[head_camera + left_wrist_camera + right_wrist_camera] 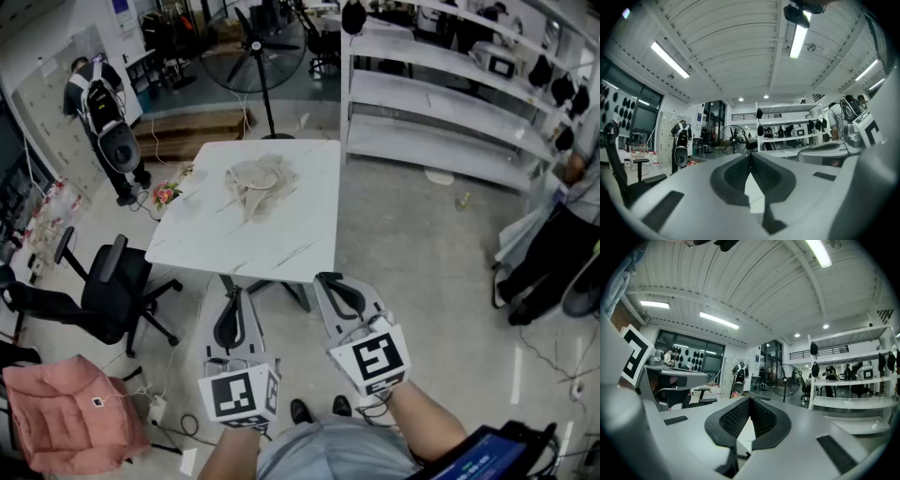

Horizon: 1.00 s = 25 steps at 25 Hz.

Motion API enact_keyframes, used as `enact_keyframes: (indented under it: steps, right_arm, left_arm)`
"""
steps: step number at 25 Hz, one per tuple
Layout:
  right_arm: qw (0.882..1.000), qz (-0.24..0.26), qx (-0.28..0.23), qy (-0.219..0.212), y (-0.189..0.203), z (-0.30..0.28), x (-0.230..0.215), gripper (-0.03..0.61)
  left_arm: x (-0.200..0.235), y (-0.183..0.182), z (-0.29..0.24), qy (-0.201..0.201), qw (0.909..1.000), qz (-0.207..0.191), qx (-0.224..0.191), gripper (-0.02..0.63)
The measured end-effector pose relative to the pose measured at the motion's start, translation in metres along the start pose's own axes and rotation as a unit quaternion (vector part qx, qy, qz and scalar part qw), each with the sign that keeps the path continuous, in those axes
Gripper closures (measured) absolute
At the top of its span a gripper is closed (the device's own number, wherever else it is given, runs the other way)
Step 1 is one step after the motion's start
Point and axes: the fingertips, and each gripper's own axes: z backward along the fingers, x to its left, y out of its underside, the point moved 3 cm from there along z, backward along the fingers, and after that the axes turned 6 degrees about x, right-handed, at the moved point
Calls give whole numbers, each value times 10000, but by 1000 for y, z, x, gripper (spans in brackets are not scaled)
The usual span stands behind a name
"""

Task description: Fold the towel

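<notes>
A crumpled beige towel (260, 183) lies in a heap near the far side of the white marble-look table (216, 239). Both grippers hang in front of the table's near edge, short of it and well away from the towel. My left gripper (234, 292) is shut with nothing in it; its jaws meet in the left gripper view (750, 154). My right gripper (325, 279) is shut and empty too, with its jaws together in the right gripper view (749, 399). Both point level toward the table.
A black office chair (98, 295) stands left of the table, with a pink cloth (66, 412) over a seat nearer me. A standing fan (255, 47) is behind the table. White shelving (441, 103) runs along the right. People stand at far left (103, 108) and right (562, 234).
</notes>
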Motion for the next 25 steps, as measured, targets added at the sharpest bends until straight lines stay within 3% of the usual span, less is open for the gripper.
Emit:
enact_keyframes:
  steps: [17, 25]
  right_arm:
    - [9996, -240, 39, -130, 24, 6, -39, 560]
    - [9991, -192, 41, -381, 29, -33, -40, 558]
  left_arm:
    - [-33, 20, -6, -302, 9990, -168, 277, 607]
    - [-13, 31, -28, -536, 9980, -102, 316, 607]
